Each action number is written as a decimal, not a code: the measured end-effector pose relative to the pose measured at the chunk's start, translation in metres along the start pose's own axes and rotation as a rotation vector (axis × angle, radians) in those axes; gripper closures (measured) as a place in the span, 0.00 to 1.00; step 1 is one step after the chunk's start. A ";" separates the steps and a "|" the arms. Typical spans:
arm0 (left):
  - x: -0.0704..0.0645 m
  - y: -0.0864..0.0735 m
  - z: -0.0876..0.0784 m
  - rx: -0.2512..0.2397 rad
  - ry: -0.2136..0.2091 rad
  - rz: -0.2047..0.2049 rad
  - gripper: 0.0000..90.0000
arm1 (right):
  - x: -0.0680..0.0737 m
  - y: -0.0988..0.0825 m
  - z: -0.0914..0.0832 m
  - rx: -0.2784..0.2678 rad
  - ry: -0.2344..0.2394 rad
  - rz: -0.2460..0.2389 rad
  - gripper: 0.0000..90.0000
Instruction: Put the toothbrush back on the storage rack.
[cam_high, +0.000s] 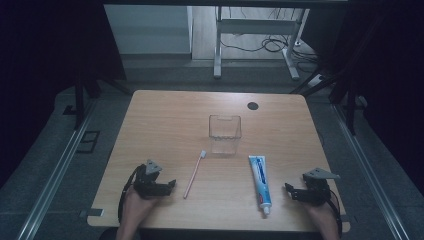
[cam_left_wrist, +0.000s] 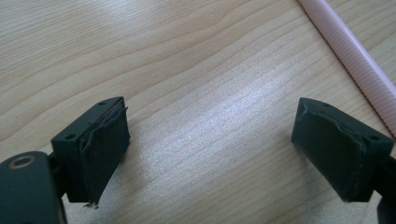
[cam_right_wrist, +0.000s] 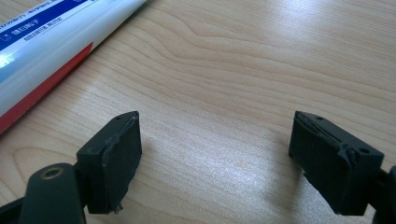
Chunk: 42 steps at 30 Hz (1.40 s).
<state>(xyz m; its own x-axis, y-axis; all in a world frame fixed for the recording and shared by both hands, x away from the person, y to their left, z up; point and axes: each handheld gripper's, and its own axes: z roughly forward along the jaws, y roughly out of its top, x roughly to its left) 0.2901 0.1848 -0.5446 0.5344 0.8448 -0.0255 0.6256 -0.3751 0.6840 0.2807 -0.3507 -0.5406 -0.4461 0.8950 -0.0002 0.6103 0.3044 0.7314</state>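
1. High view, nearest edge: the left gripper (cam_high: 169, 186) and the right gripper (cam_high: 290, 190) rest low on the table (cam_high: 165, 107), one at each front corner, each held in a hand that comes in from the bottom. They sit well apart, which leaves the middle of the table free and puts each tool beside one item.
2. Left gripper view: the jaws stand wide apart over bare wood with nothing between them, so this tool is released. The pink toothbrush (cam_left_wrist: 355, 58) crosses the upper right corner, just beyond the right jaw and not touching it.
3. Right gripper view: these jaws are also spread with only wood between them, so this tool is released too. The toothpaste tube (cam_right_wrist: 51, 42) lies past the left jaw, near it but apart.
4. A little farther in, the toothbrush (cam_high: 194, 173) lies flat just right of the left gripper. Its long axis runs near to far with a slight lean to the right, the white head at the far end pointing toward the cup.
5. The toothpaste tube (cam_high: 260, 183) lies flat just left of the right gripper. Its long axis also runs near to far, the cap at the near end and the flat crimped end pointing away.
6. Farthest, the clear cup (cam_high: 225, 132) stands upright near the middle, mouth up, between the two lines. I judge that it is set there to receive both items.
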 end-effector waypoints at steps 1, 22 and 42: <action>0.000 0.000 0.000 0.000 0.000 0.000 0.12 | 0.000 0.000 0.000 0.000 0.000 0.000 0.19; 0.000 -0.001 -0.001 -0.008 -0.001 0.002 0.16 | 0.000 0.000 0.000 0.000 -0.001 0.001 0.19; -0.004 0.004 -0.012 -0.013 -0.026 0.016 0.57 | 0.000 0.000 0.000 0.000 -0.001 0.001 0.19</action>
<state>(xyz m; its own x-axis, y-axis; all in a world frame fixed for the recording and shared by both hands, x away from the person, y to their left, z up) 0.2836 0.1841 -0.5326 0.5593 0.8283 -0.0331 0.6095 -0.3838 0.6937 0.2808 -0.3507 -0.5406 -0.4451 0.8955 0.0000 0.6104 0.3034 0.7317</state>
